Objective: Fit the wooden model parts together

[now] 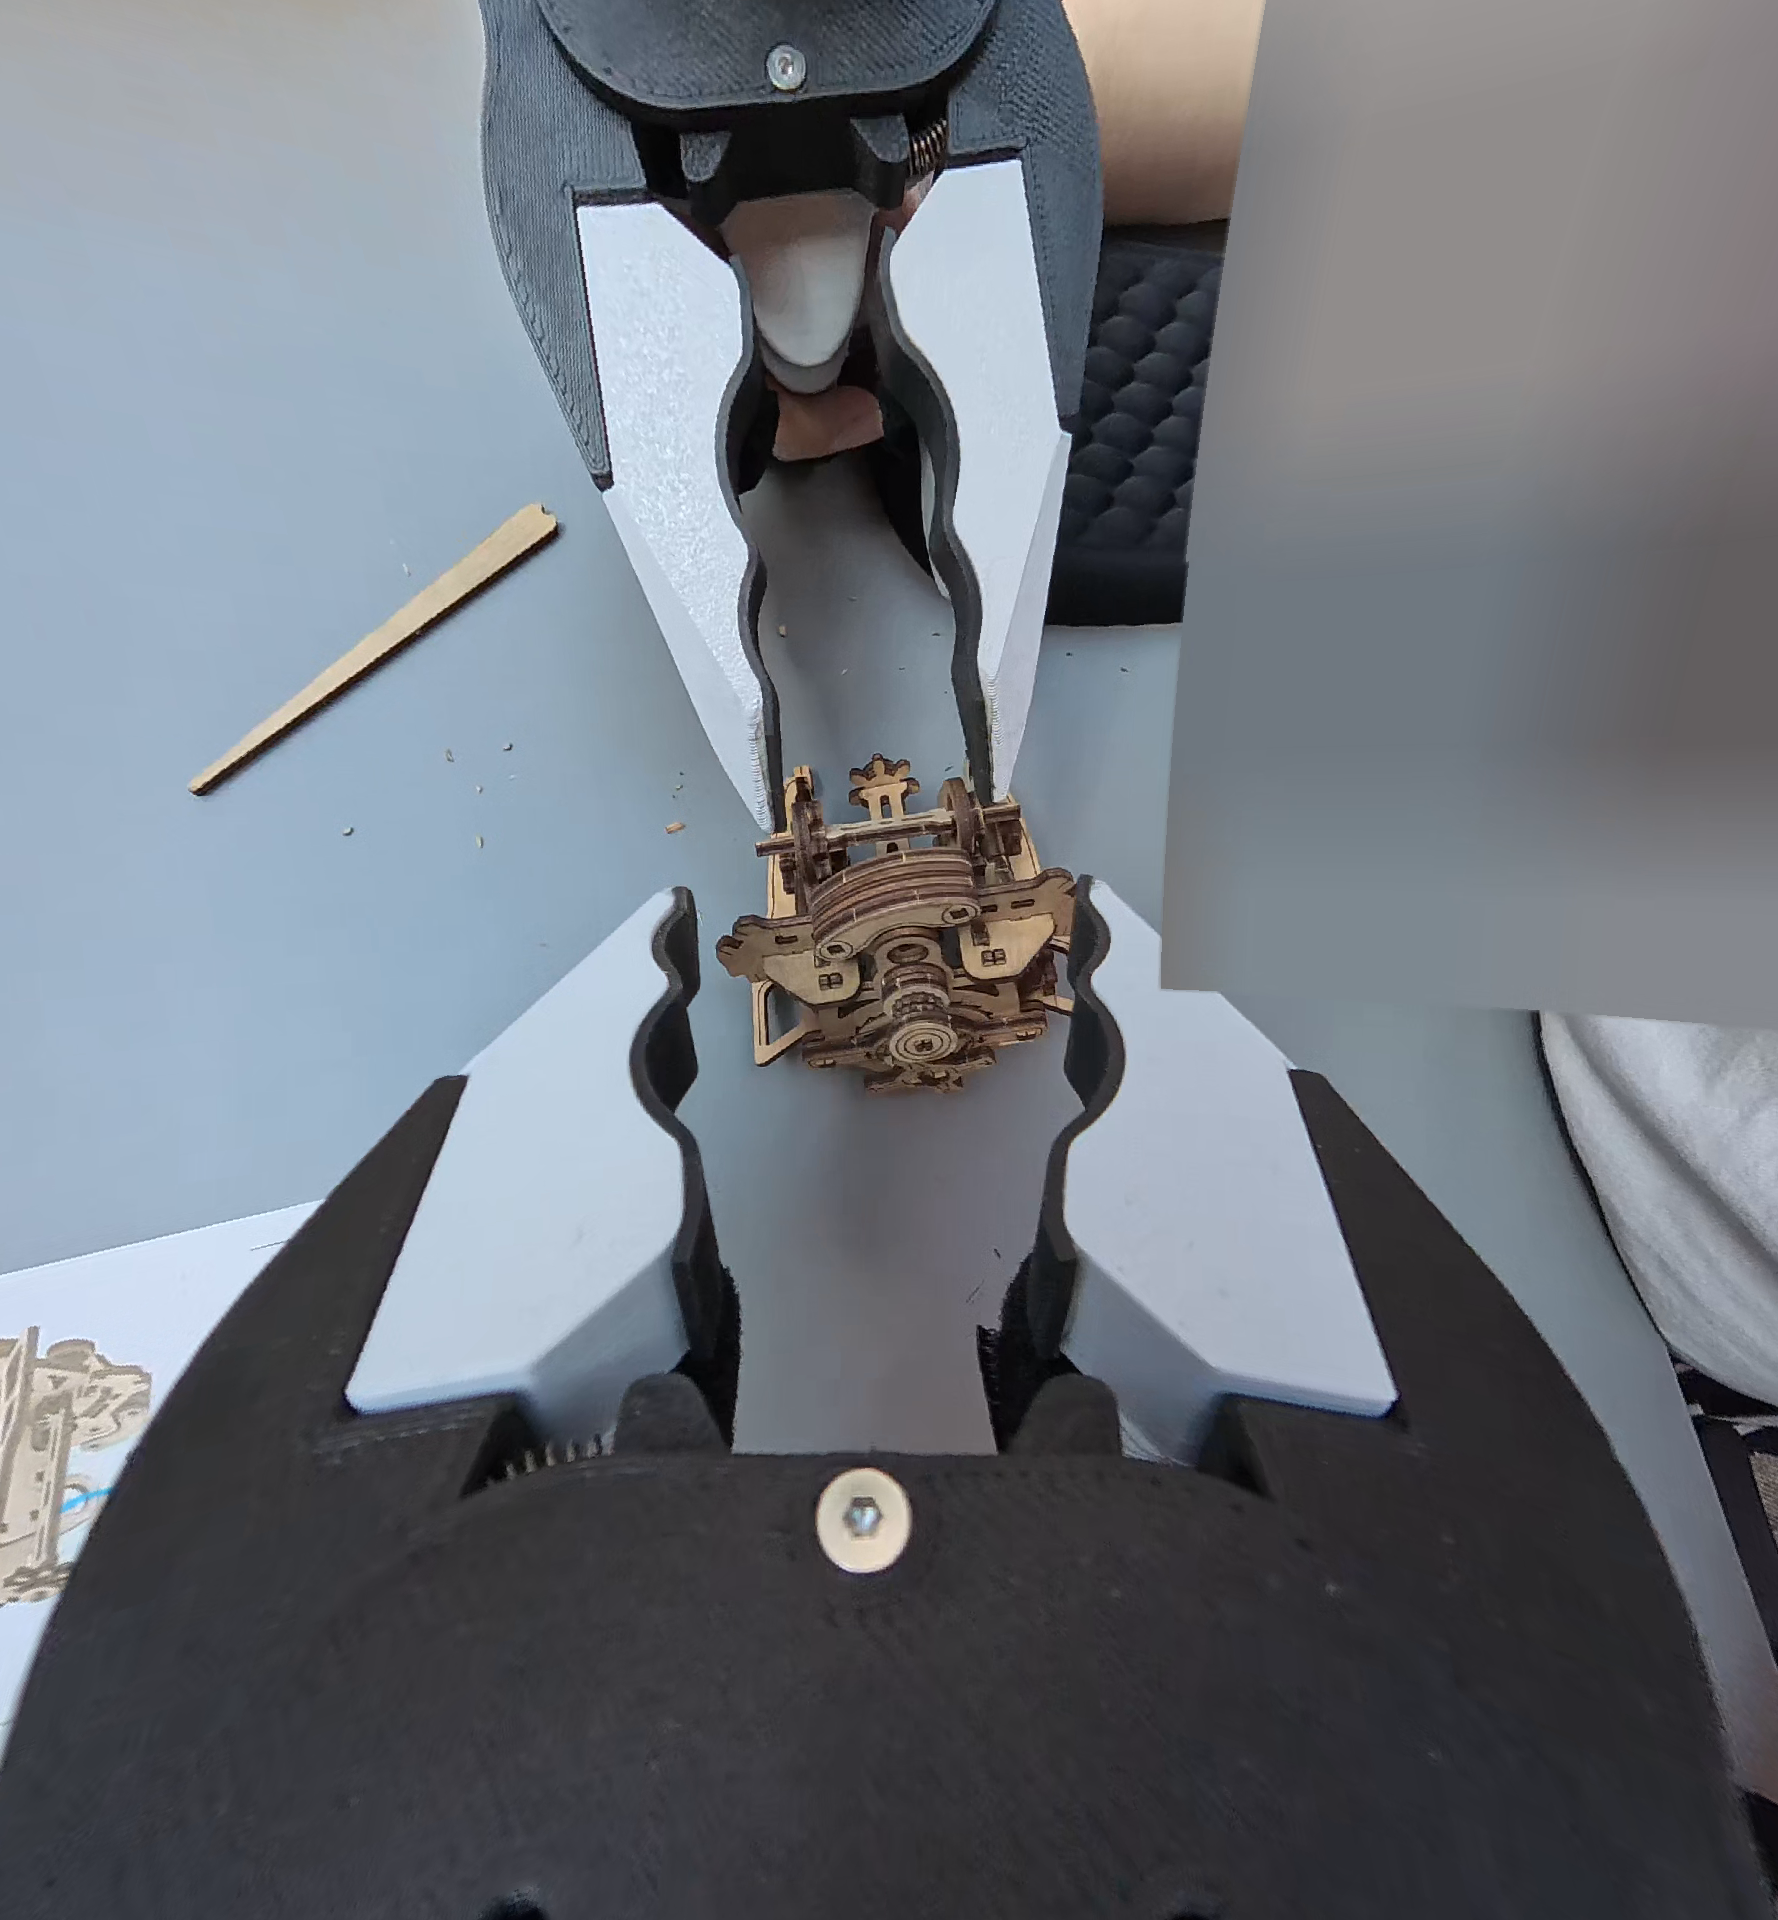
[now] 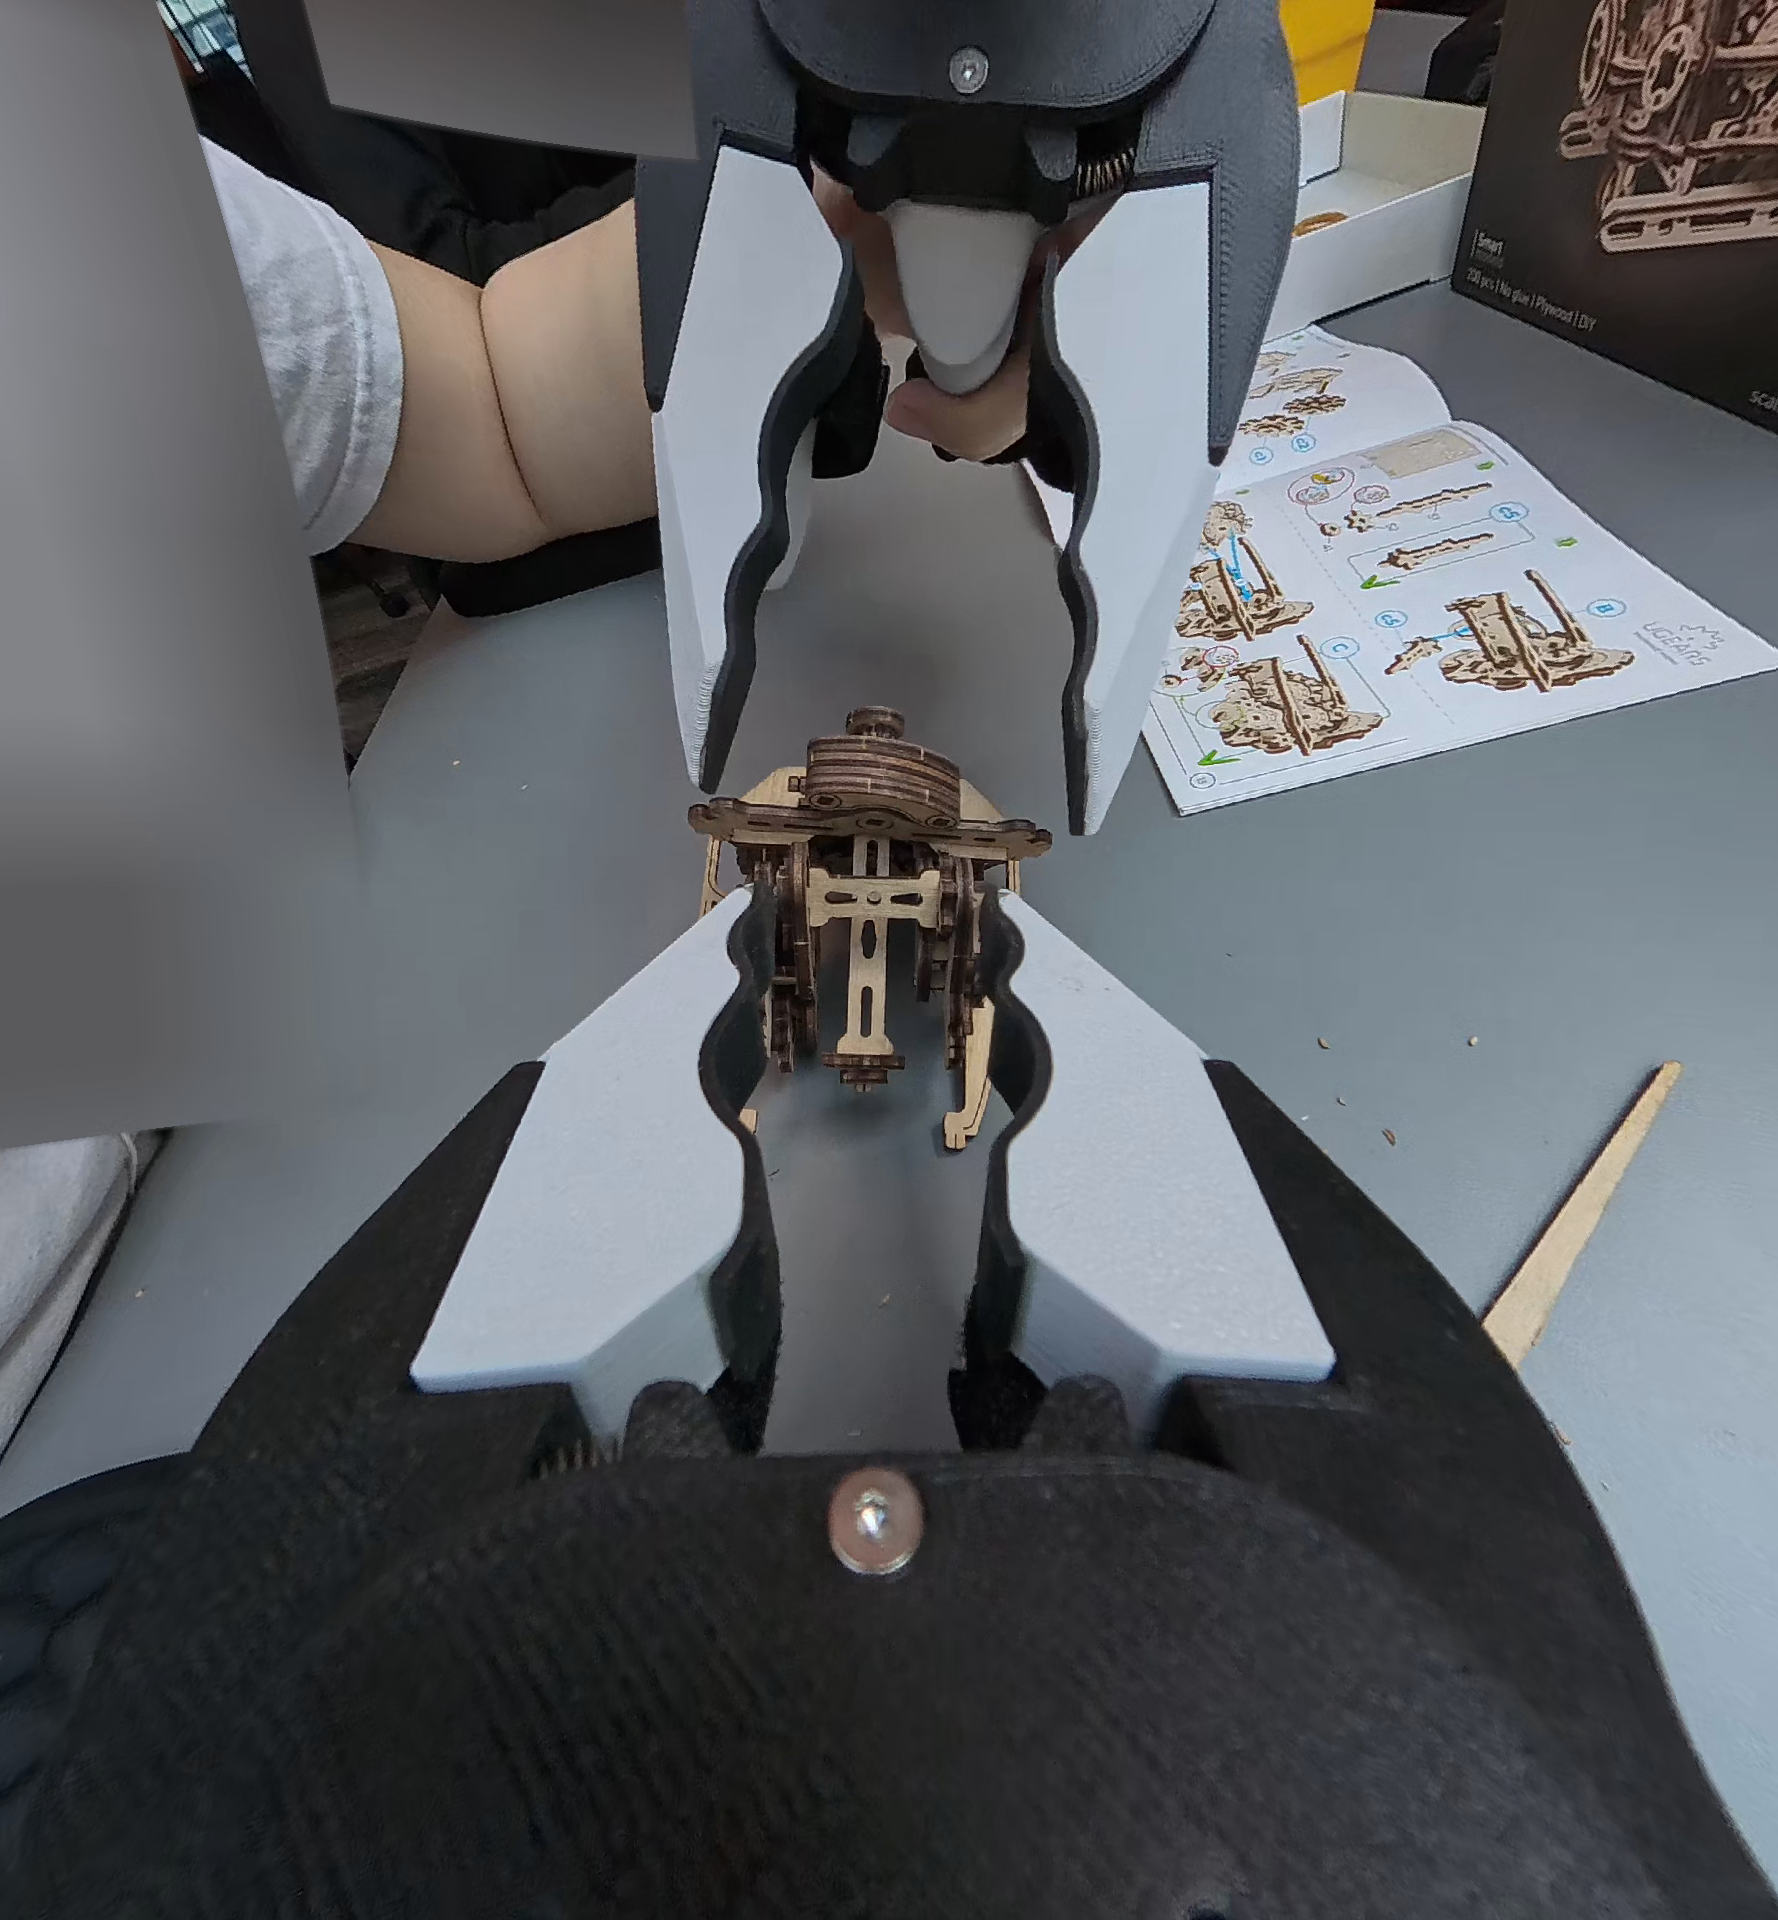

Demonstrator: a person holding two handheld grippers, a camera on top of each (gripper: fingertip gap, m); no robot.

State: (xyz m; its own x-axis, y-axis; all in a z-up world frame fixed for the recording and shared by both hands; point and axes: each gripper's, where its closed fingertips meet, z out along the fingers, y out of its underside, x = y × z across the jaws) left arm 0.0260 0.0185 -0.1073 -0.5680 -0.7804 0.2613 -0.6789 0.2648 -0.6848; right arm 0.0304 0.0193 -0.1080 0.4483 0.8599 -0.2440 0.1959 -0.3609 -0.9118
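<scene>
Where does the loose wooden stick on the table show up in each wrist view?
Left wrist view: wooden stick lies diagonally on the grey table, upper left.
Right wrist view: wooden stick at the right edge, its lower end hidden by the right gripper.
Shared landmark: the wooden model at centre.

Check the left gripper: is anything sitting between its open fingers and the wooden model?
Nothing visible does. The left gripper is open, its fingers flanking the near end of the wooden model with only bare grey table between. The right gripper holds the far end. The loose wooden stick lies well aside.
</scene>
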